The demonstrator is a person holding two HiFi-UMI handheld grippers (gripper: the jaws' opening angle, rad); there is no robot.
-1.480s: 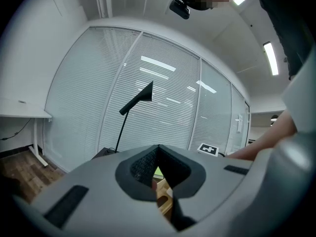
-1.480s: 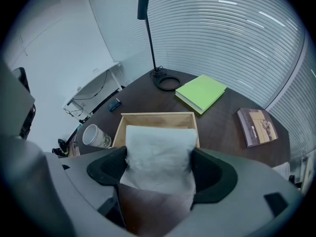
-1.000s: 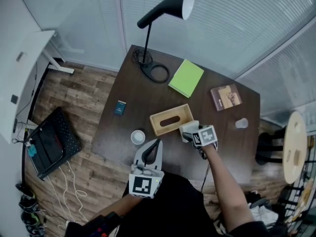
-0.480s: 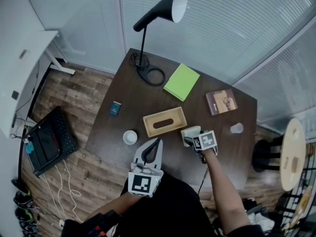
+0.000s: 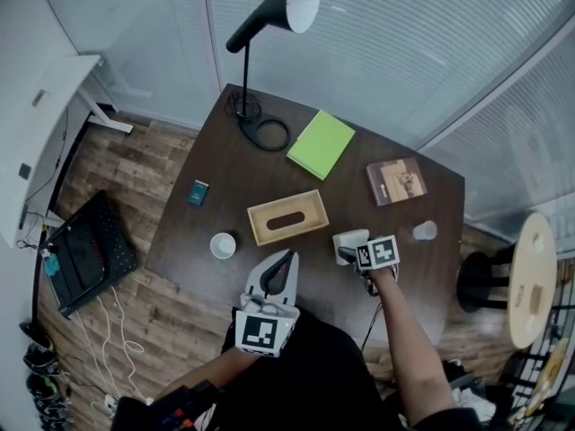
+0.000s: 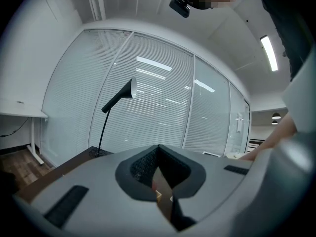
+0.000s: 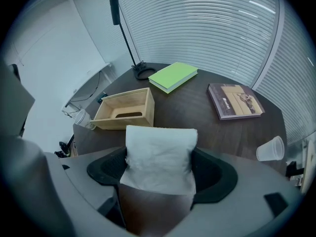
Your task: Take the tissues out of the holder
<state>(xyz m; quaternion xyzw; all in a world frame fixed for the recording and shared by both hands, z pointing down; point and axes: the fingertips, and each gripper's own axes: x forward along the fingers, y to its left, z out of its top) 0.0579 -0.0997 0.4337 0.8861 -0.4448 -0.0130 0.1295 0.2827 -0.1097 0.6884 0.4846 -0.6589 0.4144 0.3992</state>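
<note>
The wooden tissue holder [image 5: 287, 217] lies on the dark table [image 5: 260, 173] with its open side up, and the slot shows in its floor. It is empty in the right gripper view, where the holder [image 7: 124, 109] sits ahead to the left. My right gripper [image 5: 347, 246] is to the right of the holder, apart from it, shut on a white stack of tissues [image 5: 349, 238]. The tissues [image 7: 159, 149] stand folded between the jaws of the right gripper [image 7: 160, 174]. My left gripper [image 5: 276, 279] hovers at the table's near edge, shut and holding nothing. In its own view the left gripper [image 6: 159, 157] faces the blinds.
A white cup [image 5: 223, 245] stands left of the holder. A green book [image 5: 321, 144], a brown book [image 5: 395, 180] and a clear plastic cup [image 5: 424, 231] lie further back and right. A black lamp [image 5: 260, 131] stands at the far corner, a small blue box [image 5: 198, 192] at the left.
My right gripper has drawn the tissues to the right, away from the holder's end, so a gap now shows between them. The left gripper has stayed in place.
</note>
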